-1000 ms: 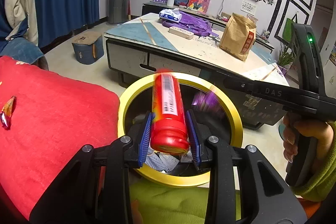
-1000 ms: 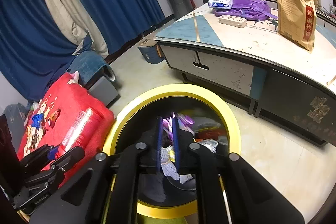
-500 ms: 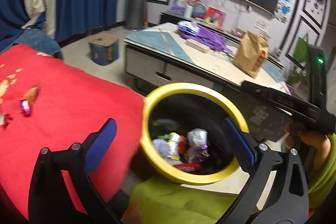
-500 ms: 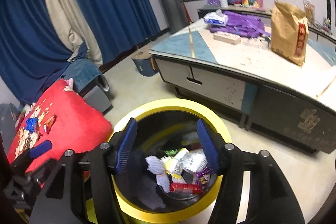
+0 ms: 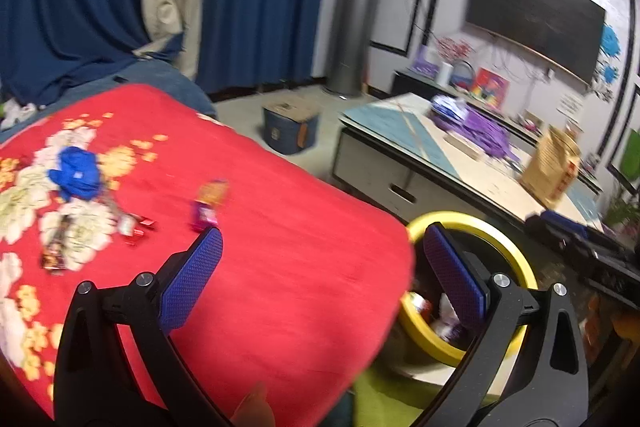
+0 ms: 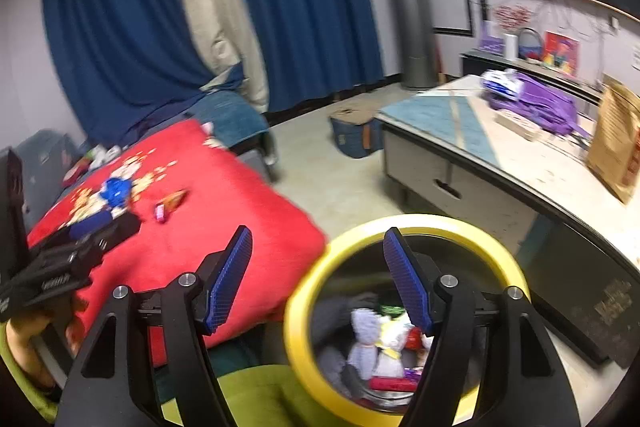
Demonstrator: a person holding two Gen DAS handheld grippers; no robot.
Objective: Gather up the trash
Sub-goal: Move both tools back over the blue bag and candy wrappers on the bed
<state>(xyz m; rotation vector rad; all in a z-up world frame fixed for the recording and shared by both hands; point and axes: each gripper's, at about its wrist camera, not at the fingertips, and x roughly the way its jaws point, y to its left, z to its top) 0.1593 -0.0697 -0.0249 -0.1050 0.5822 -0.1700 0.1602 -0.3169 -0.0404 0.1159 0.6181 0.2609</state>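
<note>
Left gripper (image 5: 322, 267) above red blanket (image 5: 280, 267), jaws spread, empty

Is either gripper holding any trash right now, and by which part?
Nothing is held. The left gripper and right gripper both have open, empty jaws.

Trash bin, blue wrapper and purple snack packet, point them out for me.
Trash bin (image 6: 452, 223): right wrist view, far side of its yellow rim.
Blue wrapper (image 5: 76, 171): left wrist view, its crumpled middle.
Purple snack packet (image 5: 205, 213): left wrist view, its purple lower half.
</note>
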